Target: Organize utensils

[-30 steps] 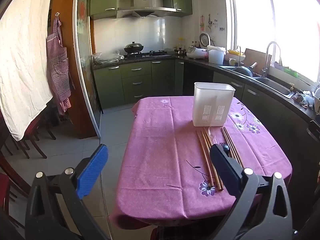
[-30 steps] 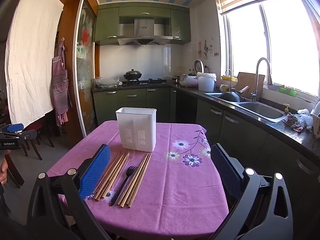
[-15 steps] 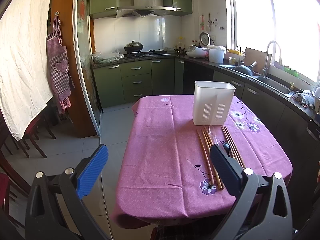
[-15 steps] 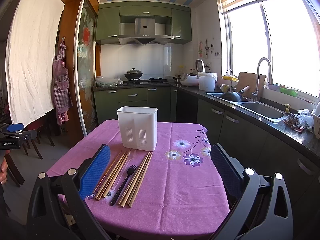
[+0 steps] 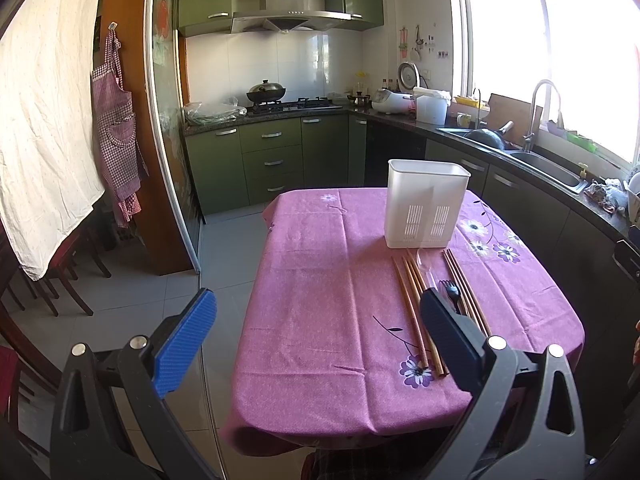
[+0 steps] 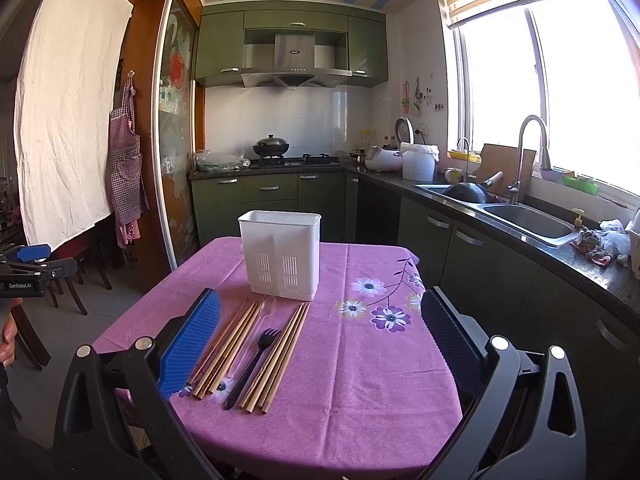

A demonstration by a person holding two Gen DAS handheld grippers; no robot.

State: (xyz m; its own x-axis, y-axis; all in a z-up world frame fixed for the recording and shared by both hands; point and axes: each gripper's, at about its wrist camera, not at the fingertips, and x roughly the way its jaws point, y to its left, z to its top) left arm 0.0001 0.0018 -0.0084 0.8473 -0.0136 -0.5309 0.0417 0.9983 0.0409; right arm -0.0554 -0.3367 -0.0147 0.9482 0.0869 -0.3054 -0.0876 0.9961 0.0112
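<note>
A white slotted utensil holder (image 5: pixel 426 209) (image 6: pixel 282 254) stands upright on the purple floral tablecloth (image 5: pixel 320 312) (image 6: pixel 360 380). In front of it lie two bundles of wooden chopsticks (image 5: pixel 414 304) (image 6: pixel 276 352), a clear plastic spoon (image 5: pixel 425 263) (image 6: pixel 267 307) and a black plastic fork (image 5: pixel 450 291) (image 6: pixel 250 360). My left gripper (image 5: pixel 316 338) is open, held before the table's near left edge. My right gripper (image 6: pixel 320 336) is open too, above the table's near edge, with the utensils just past its left finger. Neither holds anything.
Green cabinets, a stove with a wok (image 6: pixel 271 145) and a sink counter (image 6: pixel 524 220) line the back and right. A chequered apron (image 5: pixel 116 136) and a white sheet hang at the left. Dark chairs (image 5: pixel 60 276) stand left of the table. A hand (image 6: pixel 8 340) holds the other gripper at far left.
Both views have drifted only slightly; the table and utensils sit a touch lower in the frames. Nothing was taken hold of or moved.
</note>
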